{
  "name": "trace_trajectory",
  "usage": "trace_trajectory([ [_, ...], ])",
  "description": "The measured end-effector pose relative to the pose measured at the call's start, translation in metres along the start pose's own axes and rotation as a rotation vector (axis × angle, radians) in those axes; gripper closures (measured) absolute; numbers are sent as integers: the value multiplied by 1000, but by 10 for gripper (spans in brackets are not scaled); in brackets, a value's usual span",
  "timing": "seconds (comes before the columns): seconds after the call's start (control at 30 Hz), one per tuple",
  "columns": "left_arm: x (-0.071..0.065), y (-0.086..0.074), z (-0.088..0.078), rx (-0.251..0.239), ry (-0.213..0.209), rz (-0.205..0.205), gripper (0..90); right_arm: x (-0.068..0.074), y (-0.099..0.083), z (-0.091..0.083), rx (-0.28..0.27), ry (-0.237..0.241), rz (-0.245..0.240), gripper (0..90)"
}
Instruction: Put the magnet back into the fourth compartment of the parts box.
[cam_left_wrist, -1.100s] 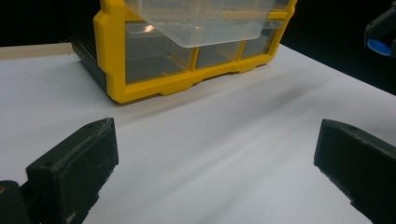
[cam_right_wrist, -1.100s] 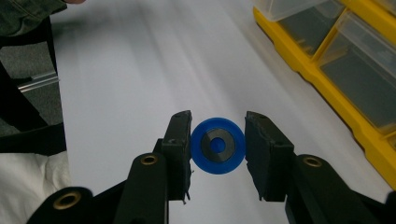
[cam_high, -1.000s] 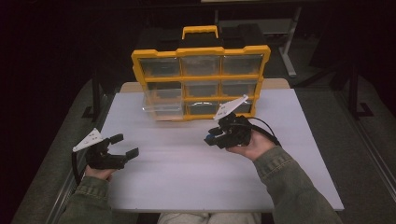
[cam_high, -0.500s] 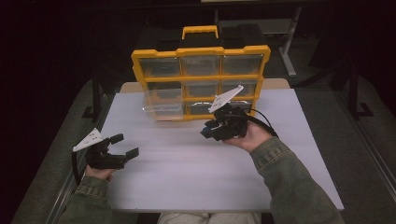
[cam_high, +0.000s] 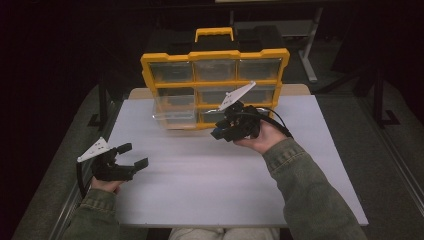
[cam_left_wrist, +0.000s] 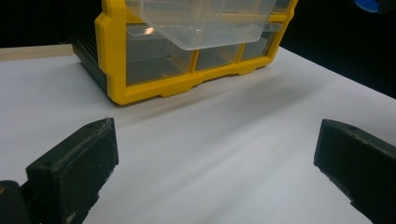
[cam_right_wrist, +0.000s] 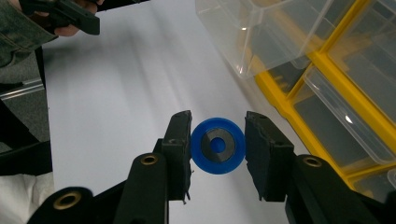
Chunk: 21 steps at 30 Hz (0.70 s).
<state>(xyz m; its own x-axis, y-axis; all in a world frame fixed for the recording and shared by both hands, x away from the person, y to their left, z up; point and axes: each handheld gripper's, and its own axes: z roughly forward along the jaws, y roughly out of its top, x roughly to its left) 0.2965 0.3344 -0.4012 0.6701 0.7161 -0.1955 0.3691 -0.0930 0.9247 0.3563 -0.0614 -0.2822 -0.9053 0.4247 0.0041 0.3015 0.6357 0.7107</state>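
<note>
High view: white table (cam_high: 200, 185) amid dark room; yellow organizer (cam_high: 215, 80) standing.

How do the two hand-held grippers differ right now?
The left gripper has its jaws wide apart with nothing between them, low over the white table. The right gripper is shut on a blue wheel and held higher, near the yellow drawer box with its clear drawer pulled out. Both are black.

White table (cam_high: 225, 185); yellow drawer organizer (cam_high: 215, 60) stands upright at far edge, one clear drawer (cam_high: 172, 115) pulled out.
</note>
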Motion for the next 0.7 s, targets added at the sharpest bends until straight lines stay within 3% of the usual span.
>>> trace_trajectory([
  [0.7, 1, 0, -2, -10, 0, -7, 0, -3, 34, 9, 15, -4, -26, 607],
])
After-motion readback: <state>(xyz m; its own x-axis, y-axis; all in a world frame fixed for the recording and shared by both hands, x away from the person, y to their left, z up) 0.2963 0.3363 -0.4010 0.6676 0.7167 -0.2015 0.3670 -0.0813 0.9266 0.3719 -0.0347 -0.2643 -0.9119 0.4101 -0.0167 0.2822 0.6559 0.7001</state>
